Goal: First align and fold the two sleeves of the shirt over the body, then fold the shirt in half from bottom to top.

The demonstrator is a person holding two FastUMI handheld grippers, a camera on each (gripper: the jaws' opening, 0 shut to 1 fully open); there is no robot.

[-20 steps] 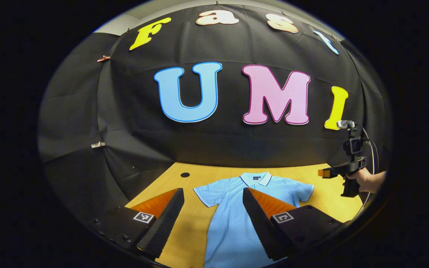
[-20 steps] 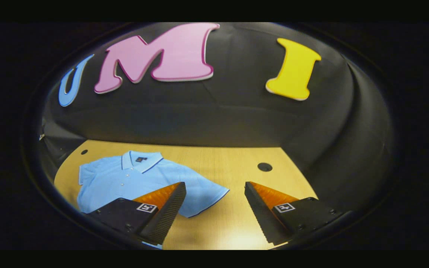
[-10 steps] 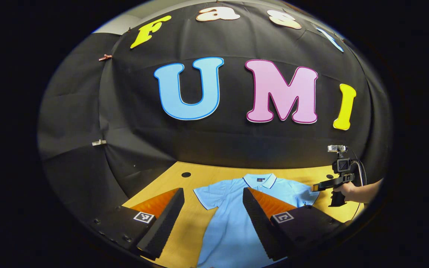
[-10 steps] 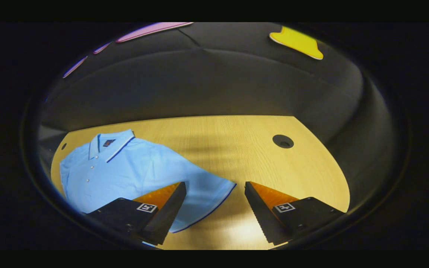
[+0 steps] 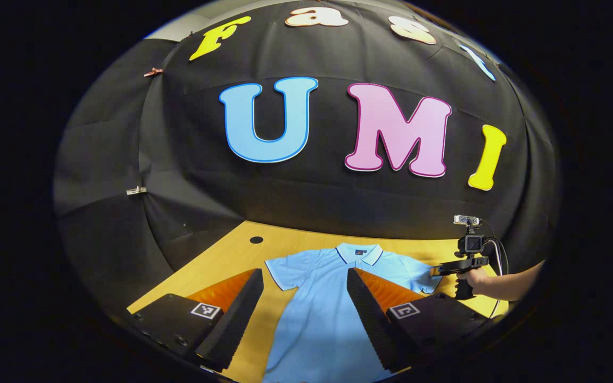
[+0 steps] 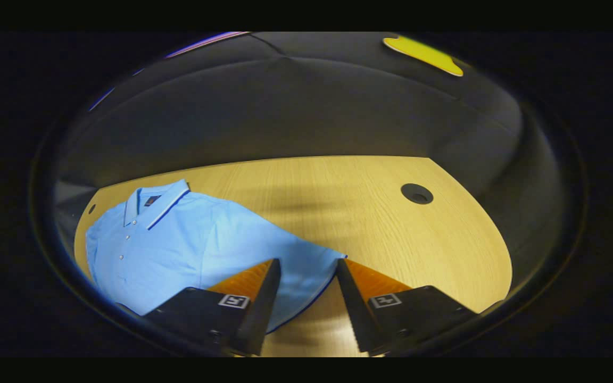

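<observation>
On the wooden counter in the left gripper view, a light-blue shirt lies flat, collar far; left hand-held gripper released above it; a hand holds the right hand-held gripper at the right sleeve | right gripper view: right hand-held gripper released, fingers either side of the sleeve hem.

The left gripper view looks from above the hem end of the shirt, up its length toward the collar and booth wall, well back and high. The right gripper view sits low and close over the shirt's sleeve edge, tilted down at the table. Both views share the shirt and table.
</observation>
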